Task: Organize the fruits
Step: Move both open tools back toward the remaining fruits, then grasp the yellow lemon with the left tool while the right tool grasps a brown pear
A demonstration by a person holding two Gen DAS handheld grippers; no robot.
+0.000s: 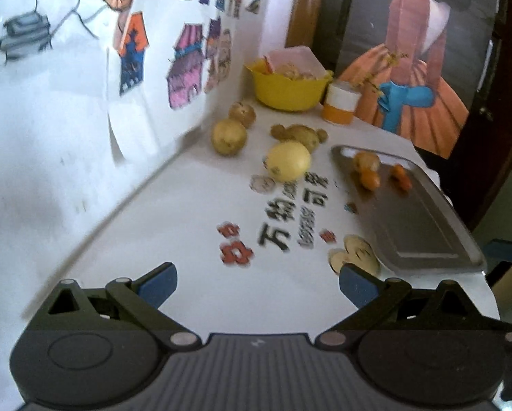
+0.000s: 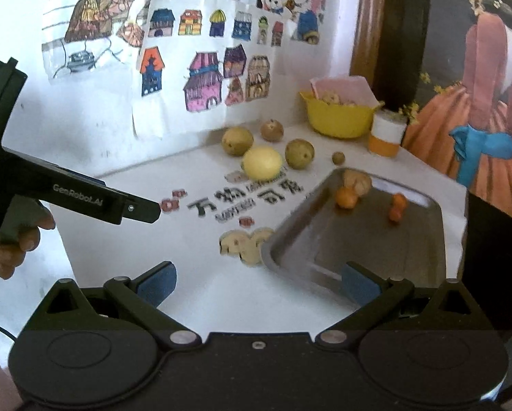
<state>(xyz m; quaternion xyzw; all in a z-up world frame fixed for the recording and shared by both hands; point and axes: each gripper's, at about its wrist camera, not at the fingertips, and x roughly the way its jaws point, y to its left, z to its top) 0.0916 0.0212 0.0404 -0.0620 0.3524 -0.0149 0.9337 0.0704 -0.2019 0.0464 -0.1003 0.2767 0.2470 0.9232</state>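
Both fingers [image 1: 258,286] spread, lemon [image 1: 289,161] well beyond

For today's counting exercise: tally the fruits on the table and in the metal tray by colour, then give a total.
Yellow: 1, the yellow fruit on the table.
Brown-green: 4, on the table, and a tiny one.
Tan: 1, in the tray.
Orange: 2, in the tray.
Total: 8

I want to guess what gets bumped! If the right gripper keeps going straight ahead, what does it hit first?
Probably the metal tray: the right gripper, open and empty, points at its near rim. Depth is hard to judge, so it may pass over it.
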